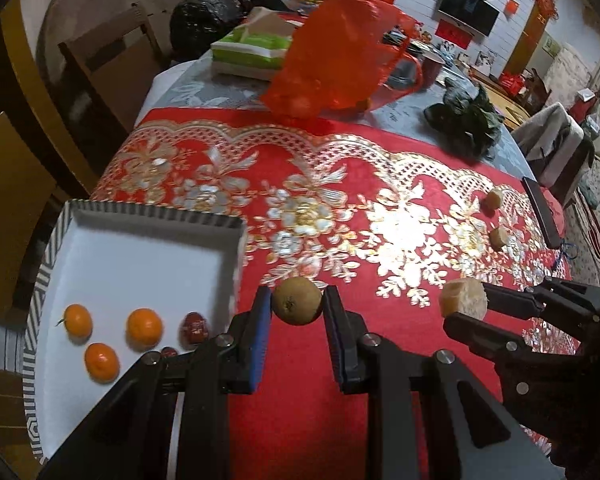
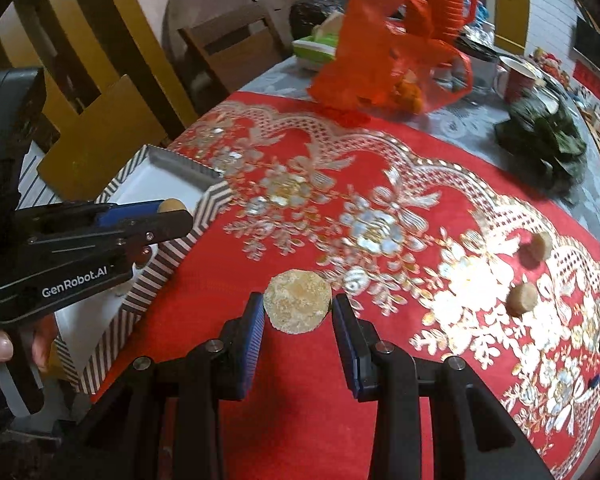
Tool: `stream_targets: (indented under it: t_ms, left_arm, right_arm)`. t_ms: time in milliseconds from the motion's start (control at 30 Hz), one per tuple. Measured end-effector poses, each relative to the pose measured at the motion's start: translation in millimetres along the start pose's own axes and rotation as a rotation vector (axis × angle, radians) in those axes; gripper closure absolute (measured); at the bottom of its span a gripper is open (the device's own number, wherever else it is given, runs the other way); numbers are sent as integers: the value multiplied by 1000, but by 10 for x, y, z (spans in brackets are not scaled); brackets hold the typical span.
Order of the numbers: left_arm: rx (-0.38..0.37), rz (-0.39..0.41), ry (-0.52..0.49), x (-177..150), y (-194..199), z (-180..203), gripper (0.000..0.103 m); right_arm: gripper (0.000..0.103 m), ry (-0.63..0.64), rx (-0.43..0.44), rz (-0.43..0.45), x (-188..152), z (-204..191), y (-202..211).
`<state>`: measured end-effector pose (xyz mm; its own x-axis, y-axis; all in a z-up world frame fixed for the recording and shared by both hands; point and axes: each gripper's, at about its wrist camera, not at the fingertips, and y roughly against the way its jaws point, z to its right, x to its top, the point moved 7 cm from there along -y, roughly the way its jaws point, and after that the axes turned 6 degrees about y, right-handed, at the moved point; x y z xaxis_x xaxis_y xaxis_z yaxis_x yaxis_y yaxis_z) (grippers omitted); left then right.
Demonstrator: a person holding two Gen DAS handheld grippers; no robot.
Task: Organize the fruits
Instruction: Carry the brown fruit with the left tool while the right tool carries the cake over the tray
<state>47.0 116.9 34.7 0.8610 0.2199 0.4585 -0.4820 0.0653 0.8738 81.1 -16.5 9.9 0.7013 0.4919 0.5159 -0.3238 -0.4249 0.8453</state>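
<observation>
The left claw pinches a small brown round fruit across its middle, just beside the white tray; it looks firm and light. The right claw pinches a pale chunk by its sides (crumbly, by my guess). In the tray lie three oranges and two red dates; two more chunks wait on the tabletop.

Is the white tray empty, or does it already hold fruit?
Not empty. The tray holds three oranges and a red date near its front; the rest of its floor is bare.
</observation>
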Motion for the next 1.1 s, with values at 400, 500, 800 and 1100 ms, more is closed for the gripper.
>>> stream_targets:
  t_ms: [400, 500, 800, 1100]
  left_arm:
    - [36, 11, 62, 3, 84, -487, 78]
    - [45, 11, 79, -15, 105, -610, 78]
    - [75, 11, 131, -85, 160, -981, 78]
    - [106, 1, 194, -199, 187, -1392, 78]
  right_arm:
    - [65, 78, 39, -16, 214, -432, -187]
    - [65, 98, 50, -19, 261, -542, -233]
    - [65, 160, 86, -33, 373, -874, -380]
    - [65, 227, 123, -56, 471, -1220, -556]
